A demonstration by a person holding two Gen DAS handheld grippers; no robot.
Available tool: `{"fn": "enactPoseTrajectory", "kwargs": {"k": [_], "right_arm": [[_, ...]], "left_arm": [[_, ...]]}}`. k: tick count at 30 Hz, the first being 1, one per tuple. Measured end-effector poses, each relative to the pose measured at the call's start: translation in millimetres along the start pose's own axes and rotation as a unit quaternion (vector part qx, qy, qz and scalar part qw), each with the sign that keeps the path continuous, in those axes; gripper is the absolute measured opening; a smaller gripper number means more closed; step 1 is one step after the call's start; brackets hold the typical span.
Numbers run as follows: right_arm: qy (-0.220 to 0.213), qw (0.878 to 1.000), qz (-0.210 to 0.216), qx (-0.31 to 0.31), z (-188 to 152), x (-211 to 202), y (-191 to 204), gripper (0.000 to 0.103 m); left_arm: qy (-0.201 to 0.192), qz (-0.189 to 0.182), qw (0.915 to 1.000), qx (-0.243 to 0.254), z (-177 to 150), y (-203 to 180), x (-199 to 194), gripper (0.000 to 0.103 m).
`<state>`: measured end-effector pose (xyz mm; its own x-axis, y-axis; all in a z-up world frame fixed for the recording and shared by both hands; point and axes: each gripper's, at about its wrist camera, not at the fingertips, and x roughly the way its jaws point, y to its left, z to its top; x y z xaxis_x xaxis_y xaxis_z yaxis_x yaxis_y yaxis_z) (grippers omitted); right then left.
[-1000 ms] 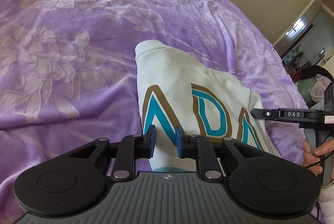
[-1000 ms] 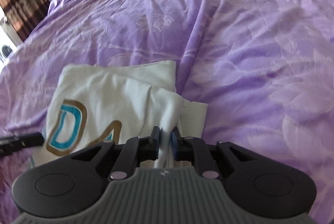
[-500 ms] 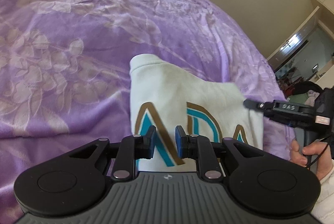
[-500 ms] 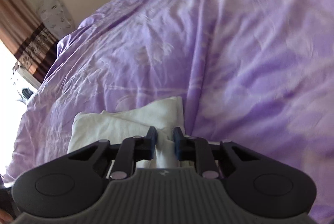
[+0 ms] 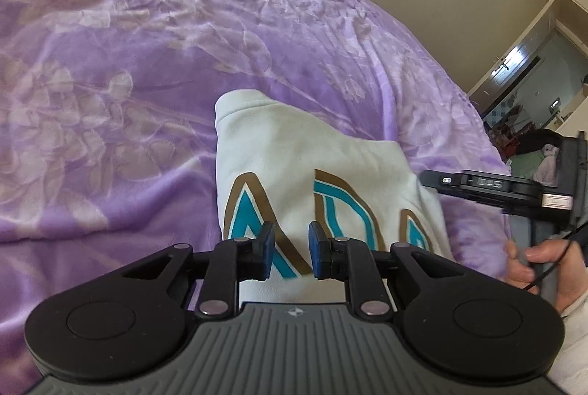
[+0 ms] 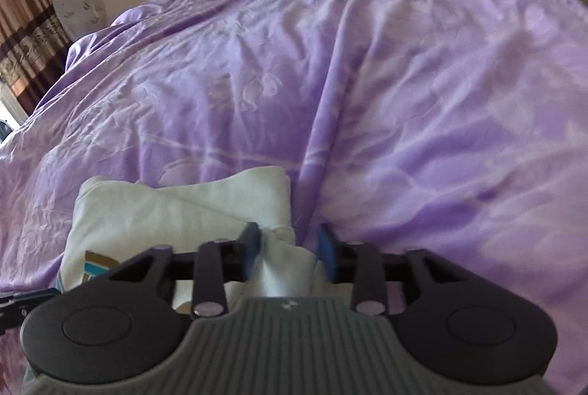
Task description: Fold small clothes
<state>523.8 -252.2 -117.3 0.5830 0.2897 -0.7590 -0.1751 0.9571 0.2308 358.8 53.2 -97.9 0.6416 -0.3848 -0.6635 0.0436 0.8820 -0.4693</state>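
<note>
**Folding a small white garment on a purple bed: tongs status**

Left wrist view. The left tongs (image 5: 287,250) sit at the near edge of the frame, jaws parted by a narrow gap with nothing between the blue pads (image 5: 266,246). The white garment (image 5: 316,181) lies flat on the purple floral bedspread (image 5: 110,82), directly beyond and beneath the pads; whether the pads touch the cloth cannot be told. Large teal letters with a brown outline (image 5: 341,207) run across the near part of the garment. A hemmed corner points toward the far left. At the right edge, the right tongs (image 5: 433,178) appear side-on at the garment's right edge, held by the right hand (image 5: 533,266). A beige wall and a doorway stand far right.

Right wrist view. The right tongs (image 6: 290,253) are open wide. A raised fold of the white garment (image 6: 176,211) stands between the pads; it lies against the left pad (image 6: 251,246) and is apart from the right pad, so it is not clamped. The rest of the garment lies folded in layers to the left and far side of the tongs, on the bedspread (image 6: 404,100). A printed letter shows at near left. A brown curtain (image 6: 22,9) hangs at far left.
</note>
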Motion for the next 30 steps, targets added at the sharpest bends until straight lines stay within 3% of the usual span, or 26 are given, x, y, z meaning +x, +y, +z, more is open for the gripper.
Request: {"fn": "enactPoseTrajectory", "kwargs": {"k": [4, 9, 15, 18, 23, 27, 30], "right_arm": [[0.003, 1.000, 0.004, -0.006, -6, -49, 3, 0.034], [0.016, 0.999, 0.025, 0.014, -38, -121, -2, 0.036], [0.047, 0.994, 0.055, 0.086, -98, -181, -13, 0.036], [0.058, 0.987, 0.074, 0.133, -123, -192, -20, 0.036], [0.061, 0.975, 0.097, 0.191, -147, -191, -24, 0.036], [0.073, 0.964, 0.106, 0.232, -159, -178, -31, 0.036], [0.069, 0.960, 0.105, 0.252, -163, -174, -36, 0.035]], "left_arm": [[-0.008, 0.008, 0.9998, 0.018, -10, -9, -32, 0.021], [-0.008, 0.013, 0.9987, 0.049, -34, -20, -75, 0.021], [-0.007, 0.004, 0.9958, 0.091, -75, -28, -115, 0.036], [0.004, 0.016, 0.9906, 0.136, -101, -36, -118, 0.045], [0.023, 0.041, 0.9836, 0.174, -130, -40, -104, 0.048], [0.027, 0.050, 0.9816, 0.182, -141, -41, -88, 0.048], [0.014, 0.052, 0.9858, 0.159, -141, -43, -81, 0.048]]}}
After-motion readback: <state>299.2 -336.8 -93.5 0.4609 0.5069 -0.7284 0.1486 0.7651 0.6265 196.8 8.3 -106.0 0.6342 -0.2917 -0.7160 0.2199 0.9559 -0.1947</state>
